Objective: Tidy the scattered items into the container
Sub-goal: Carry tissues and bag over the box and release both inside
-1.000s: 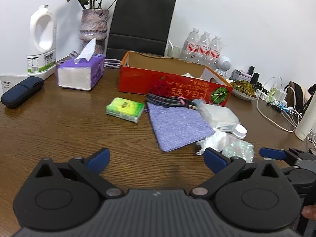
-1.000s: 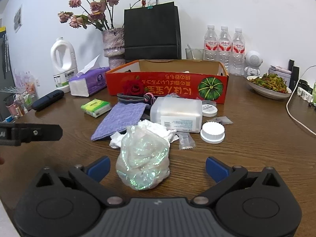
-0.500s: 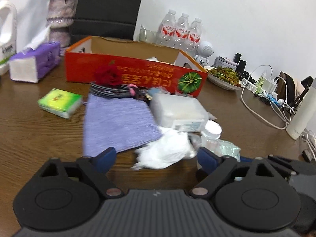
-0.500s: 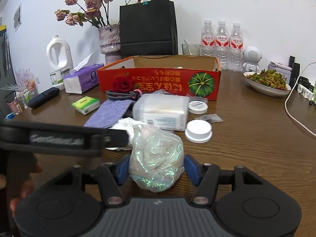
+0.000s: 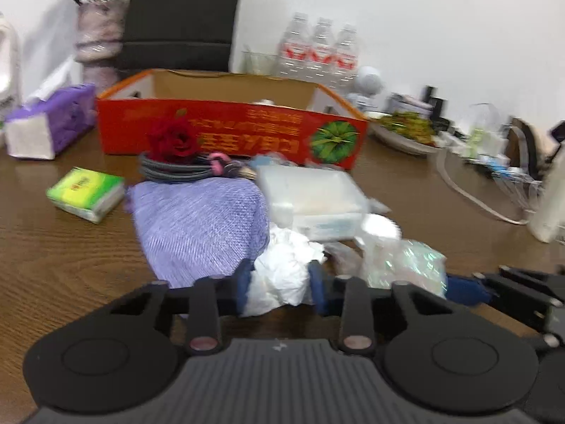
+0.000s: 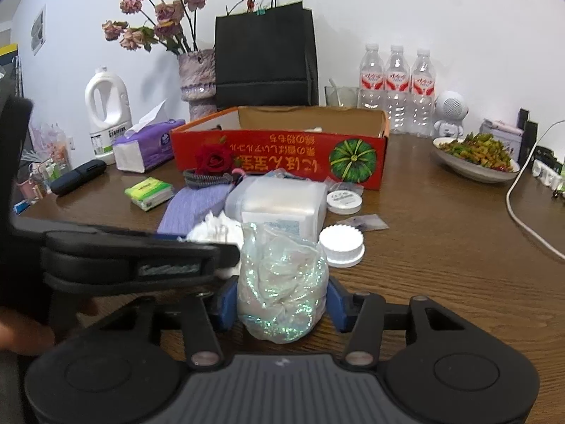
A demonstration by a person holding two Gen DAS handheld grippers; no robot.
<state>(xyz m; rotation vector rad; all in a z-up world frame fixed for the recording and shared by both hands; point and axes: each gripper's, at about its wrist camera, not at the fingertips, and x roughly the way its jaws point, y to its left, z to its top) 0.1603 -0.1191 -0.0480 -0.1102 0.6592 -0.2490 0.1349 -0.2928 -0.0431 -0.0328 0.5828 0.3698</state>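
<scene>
The orange-red cardboard box (image 5: 229,134) stands open at the back of the wooden table. In front of it lie a purple cloth (image 5: 201,226), a green tissue pack (image 5: 86,192), a red rose (image 5: 174,139) on a coiled cable (image 5: 176,171), a clear plastic tub (image 5: 310,198) and a white ribbed cap (image 6: 340,245). My left gripper (image 5: 280,284) is closing, and its blue pads press on a white crumpled tissue wad (image 5: 282,268). My right gripper (image 6: 280,305) is closing too, with its pads squeezing an iridescent crinkly bag (image 6: 282,282) that rests on the table.
A purple tissue box (image 6: 148,148), a white jug (image 6: 106,113), a dark case (image 6: 77,176), a vase (image 6: 196,77) and a black bag (image 6: 265,56) line the back left. Water bottles (image 6: 397,84), a food plate (image 6: 473,159) and a white cable (image 6: 522,219) are on the right.
My left gripper has swung right and down to the white wad, and its jaws have narrowed onto it. The right jaws have closed from wide open onto the iridescent bag.
</scene>
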